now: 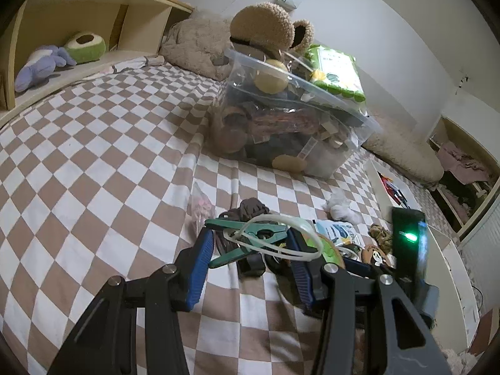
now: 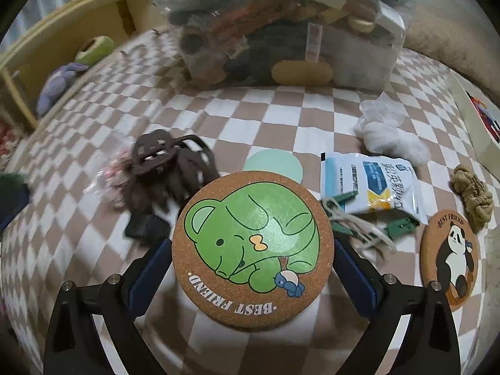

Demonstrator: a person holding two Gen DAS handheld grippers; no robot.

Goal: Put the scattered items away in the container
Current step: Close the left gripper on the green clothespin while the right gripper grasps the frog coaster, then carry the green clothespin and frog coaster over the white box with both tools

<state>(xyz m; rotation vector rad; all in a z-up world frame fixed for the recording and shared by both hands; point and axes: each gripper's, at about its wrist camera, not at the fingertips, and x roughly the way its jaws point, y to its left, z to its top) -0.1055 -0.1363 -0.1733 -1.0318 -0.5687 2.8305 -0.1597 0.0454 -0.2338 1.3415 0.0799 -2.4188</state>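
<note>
Jaws: left gripper point(image 1: 250, 243) clamped on green plastic clip point(image 1: 247, 234) with white loop; right gripper point(image 2: 253, 262) gripping round cork coaster point(image 2: 251, 250) by edges. Both lifted short of clear plastic bin point(image 1: 359, 118), presumably for dropping in.

The container point(image 2: 281, 31) stands on the bed point(image 2: 281, 118) behind the scattered items (coasters point(image 2: 450, 256), packet point(image 2: 372, 181)).

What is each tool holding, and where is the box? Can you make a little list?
left tool: shut on a green clip with a white cord
right tool: shut on the round cork coaster with a green bear
container: clear plastic box, already piled full, on the checkered bedspread
not yet tidied: panda coaster, blue-white packet, brown hair claw
</note>
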